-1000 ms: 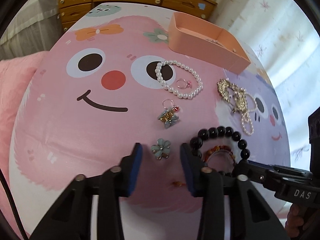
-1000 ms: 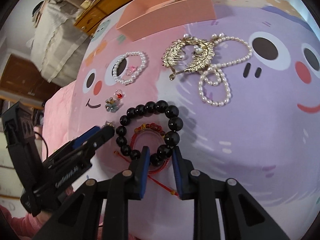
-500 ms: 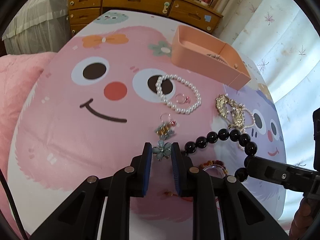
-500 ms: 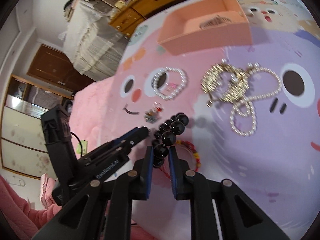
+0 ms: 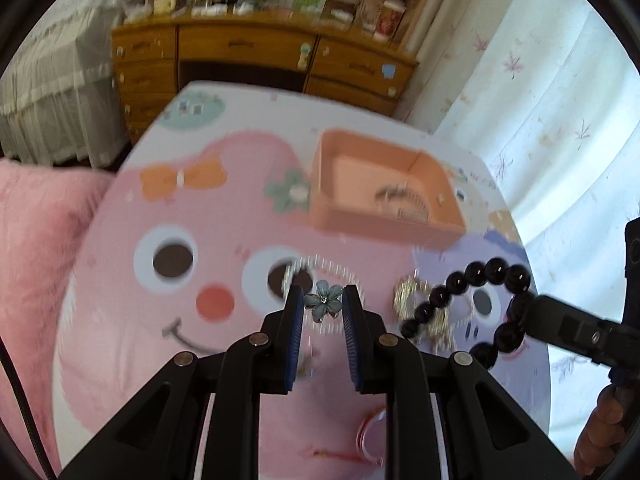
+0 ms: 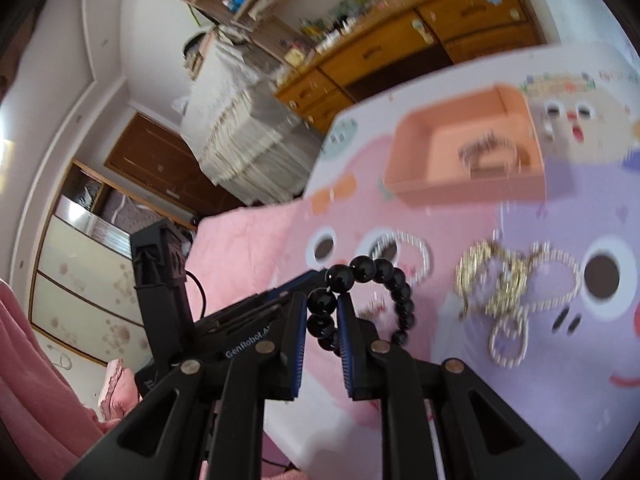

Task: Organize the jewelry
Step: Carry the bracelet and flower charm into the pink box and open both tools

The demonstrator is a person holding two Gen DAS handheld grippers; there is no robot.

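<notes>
My left gripper (image 5: 323,305) is shut on a small blue flower brooch (image 5: 323,304) and holds it above the cartoon bedspread (image 5: 120,280). My right gripper (image 6: 323,305) is shut on a black bead bracelet (image 6: 362,270), which hangs in the air; the bracelet also shows in the left wrist view (image 5: 486,272). The orange tray (image 5: 384,216) lies ahead with a gold comb-like piece (image 5: 404,200) inside; the tray also shows in the right wrist view (image 6: 420,188). A pearl bracelet (image 6: 420,252) and a gold and pearl tangle (image 6: 504,280) lie on the spread.
A red cord bracelet (image 5: 368,432) lies below my left gripper. A wooden dresser (image 5: 256,56) stands behind the bed. White curtains (image 5: 560,112) hang at the right. A pink blanket (image 5: 36,240) lies at the left.
Both grippers have risen off the bedspread and moved toward the orange tray. The flower brooch and the black bracelet have lifted with them.
</notes>
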